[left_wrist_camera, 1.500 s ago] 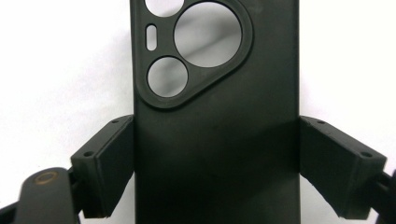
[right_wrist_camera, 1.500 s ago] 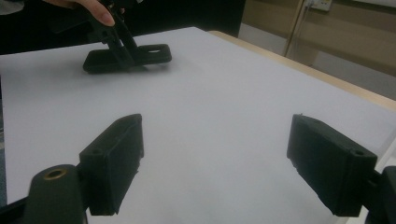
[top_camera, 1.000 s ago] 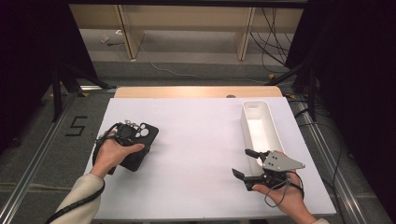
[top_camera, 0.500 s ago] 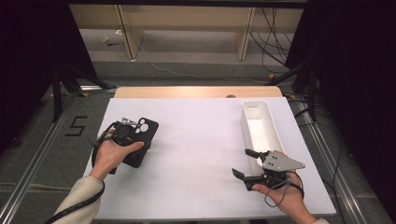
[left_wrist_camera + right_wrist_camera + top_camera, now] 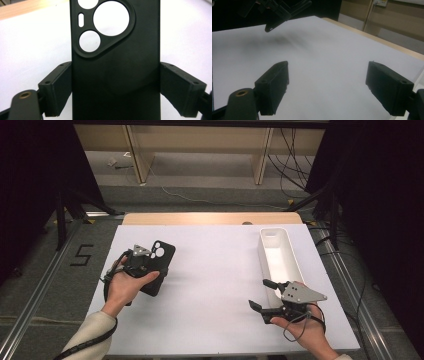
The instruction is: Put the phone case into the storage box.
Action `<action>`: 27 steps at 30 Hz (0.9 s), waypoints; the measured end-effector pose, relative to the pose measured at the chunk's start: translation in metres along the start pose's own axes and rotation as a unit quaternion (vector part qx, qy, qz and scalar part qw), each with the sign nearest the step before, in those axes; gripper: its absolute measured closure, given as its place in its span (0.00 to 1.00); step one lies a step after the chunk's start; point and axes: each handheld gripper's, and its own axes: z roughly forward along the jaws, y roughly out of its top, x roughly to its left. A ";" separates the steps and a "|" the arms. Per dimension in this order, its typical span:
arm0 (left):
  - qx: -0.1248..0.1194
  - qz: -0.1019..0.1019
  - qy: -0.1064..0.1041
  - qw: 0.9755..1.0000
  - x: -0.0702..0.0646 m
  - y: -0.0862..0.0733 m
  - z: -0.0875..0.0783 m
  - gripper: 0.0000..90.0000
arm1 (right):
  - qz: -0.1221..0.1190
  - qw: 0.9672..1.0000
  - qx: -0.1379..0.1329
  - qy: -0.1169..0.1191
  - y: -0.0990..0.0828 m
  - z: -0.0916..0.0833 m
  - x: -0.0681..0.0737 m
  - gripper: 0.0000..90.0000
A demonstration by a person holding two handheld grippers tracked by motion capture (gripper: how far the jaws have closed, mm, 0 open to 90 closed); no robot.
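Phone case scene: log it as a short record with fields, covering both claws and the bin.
held thing: black phone case, camera cutouts facing the left gripper view
left claw: jaws against the two long edges of the case, which is off the table in the right gripper view
right claw: open, nothing between the jaws, low over the white table
container: white bin, long and narrow, at the table's right side, looks empty
spacing: the right claw is beside the bin's near end
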 end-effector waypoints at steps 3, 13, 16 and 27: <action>-0.015 0.002 -0.001 1.000 -0.005 0.001 -0.002 0.17 | 0.001 1.000 0.002 -0.001 0.000 0.000 0.000 0.22; -0.058 0.008 -0.004 0.998 -0.020 0.002 -0.004 0.17 | 0.004 1.000 -0.001 -0.003 0.001 0.001 0.000 0.22; -0.066 0.013 -0.002 0.998 -0.022 0.002 -0.005 0.17 | 0.005 1.000 -0.002 -0.004 0.001 0.001 0.000 0.22; -0.096 0.022 -0.008 0.995 -0.029 0.001 -0.005 0.17 | 0.016 1.000 -0.008 -0.010 0.003 0.001 -0.002 0.22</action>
